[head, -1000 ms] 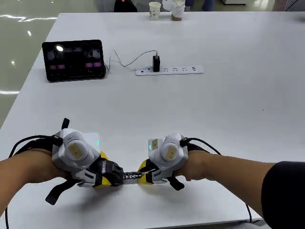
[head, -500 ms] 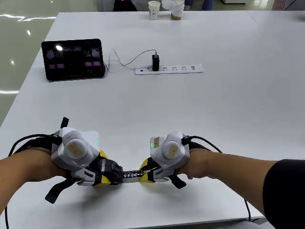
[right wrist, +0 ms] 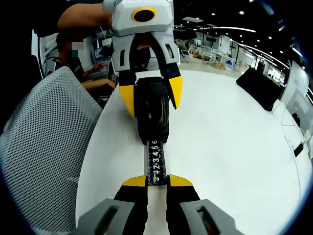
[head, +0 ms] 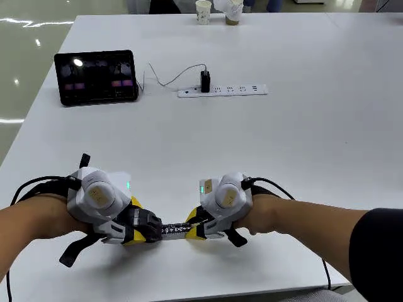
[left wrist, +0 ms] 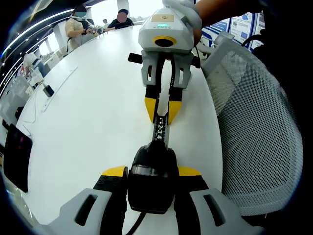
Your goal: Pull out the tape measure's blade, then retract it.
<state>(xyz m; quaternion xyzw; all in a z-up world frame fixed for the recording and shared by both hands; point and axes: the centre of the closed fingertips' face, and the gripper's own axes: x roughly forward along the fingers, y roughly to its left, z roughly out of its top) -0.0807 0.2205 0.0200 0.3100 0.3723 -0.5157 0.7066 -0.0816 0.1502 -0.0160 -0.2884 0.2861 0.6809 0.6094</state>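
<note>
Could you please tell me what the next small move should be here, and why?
Probably draw the right claw slowly away from the black tape measure case, which the left claw clamps. Only a short stretch of the numbered black blade is out between them, so the pull looks unfinished.

1. I see a white table [head: 302, 138] with a plain, glossy top.
2. At 10 o'clock sits a dark tablet [head: 96, 77].
3. Near 12 o'clock a white power strip [head: 221, 92] lies flat with a black charger [head: 206, 82] plugged in. Its thin cable [head: 170, 78] runs toward the tablet.
4. Further out at 12 o'clock, a paper cup [head: 203, 12] stands by the far edge, a second cup [head: 233, 16] just beside it.
5. At 6 o'clock the tape measure [left wrist: 152, 171] is low over the top; I cannot tell whether it touches.
</note>
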